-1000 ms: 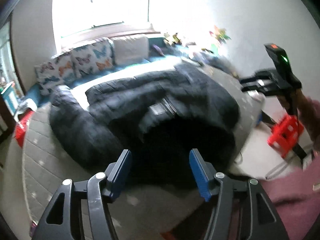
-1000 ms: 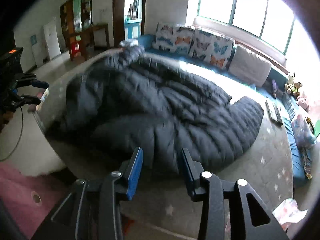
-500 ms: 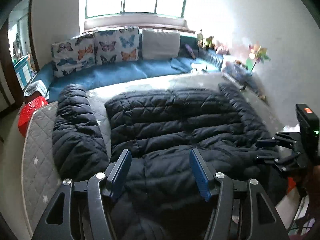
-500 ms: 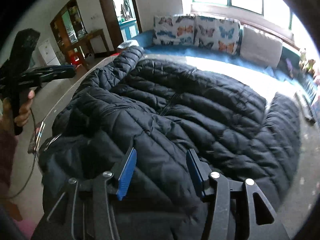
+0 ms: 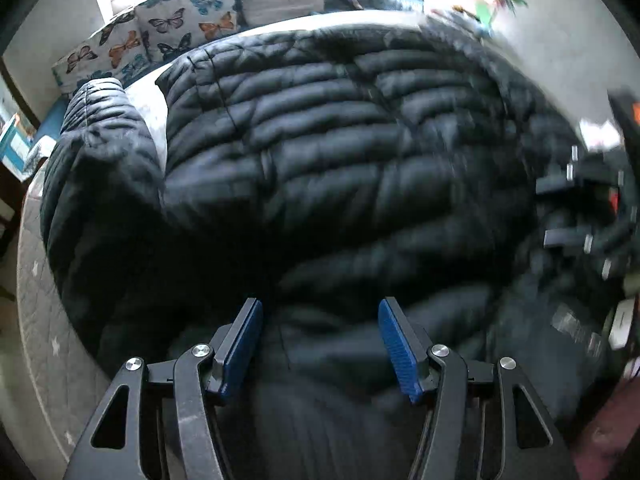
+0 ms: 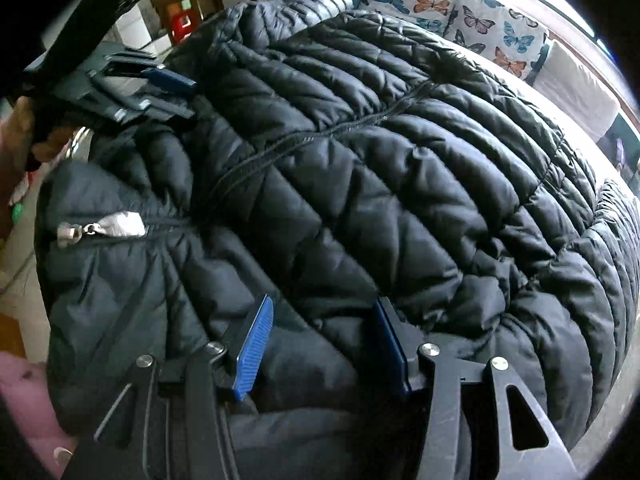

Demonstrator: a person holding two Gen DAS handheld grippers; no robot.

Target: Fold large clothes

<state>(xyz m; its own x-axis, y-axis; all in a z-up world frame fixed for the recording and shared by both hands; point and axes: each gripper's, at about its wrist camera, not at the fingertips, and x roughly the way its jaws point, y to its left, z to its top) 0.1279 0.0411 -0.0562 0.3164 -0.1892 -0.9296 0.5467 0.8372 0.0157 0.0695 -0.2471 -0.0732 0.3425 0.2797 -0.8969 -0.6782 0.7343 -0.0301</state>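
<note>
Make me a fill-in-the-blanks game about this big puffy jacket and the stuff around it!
1. The puffy quilted jacket is coloured ____.
2. The cushions behind it are printed with ____.
3. The jaws of the right hand-held gripper have blue pads and stand ____ over the jacket.
4. The silver zipper pull lies near the jacket's ____.

Missing words: black; butterflies; open; collar
</note>
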